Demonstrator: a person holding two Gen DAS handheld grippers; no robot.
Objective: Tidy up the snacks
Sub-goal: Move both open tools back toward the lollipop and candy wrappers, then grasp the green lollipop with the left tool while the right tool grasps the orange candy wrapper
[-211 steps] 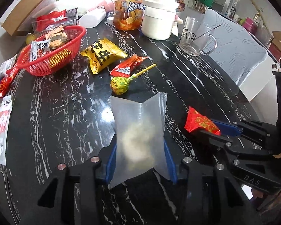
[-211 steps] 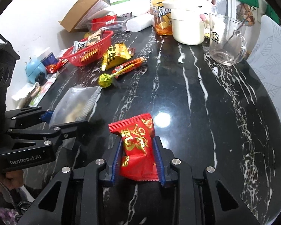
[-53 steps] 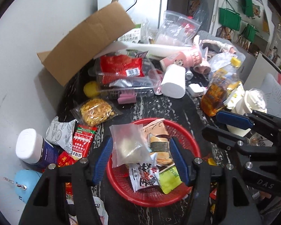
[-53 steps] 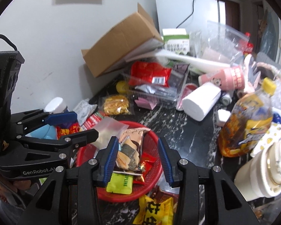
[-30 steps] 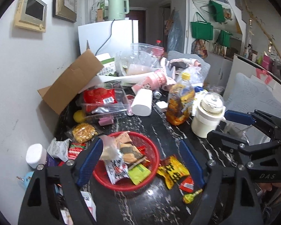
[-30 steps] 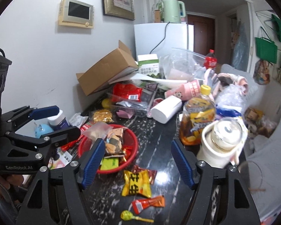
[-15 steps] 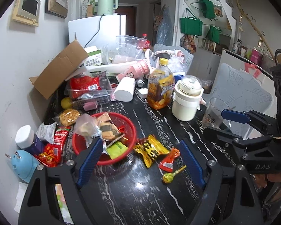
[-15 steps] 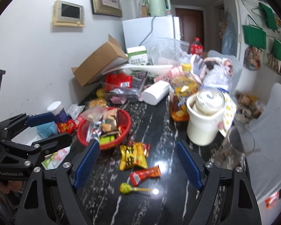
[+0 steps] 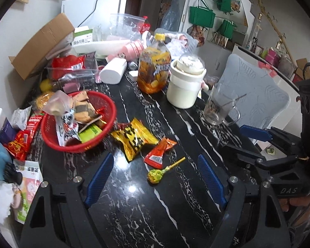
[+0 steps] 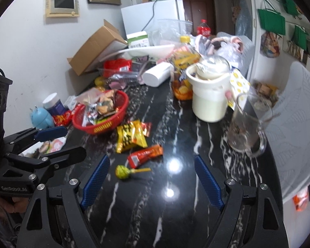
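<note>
Both grippers have pulled back from the red plastic basket (image 9: 105, 105), which now holds the clear bag and red packet. Left gripper (image 9: 155, 177) and right gripper (image 10: 153, 179) gape empty. Just beside the basket lie a yellow crinkly packet (image 9: 134, 138), an orange-red sachet (image 9: 160, 153) and a green lollipop (image 9: 156, 175).

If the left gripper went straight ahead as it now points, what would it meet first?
Probably the lollipop, lying on the table between the open left gripper fingers; just beyond it is the orange-red snack packet. Depth is uncertain.
</note>
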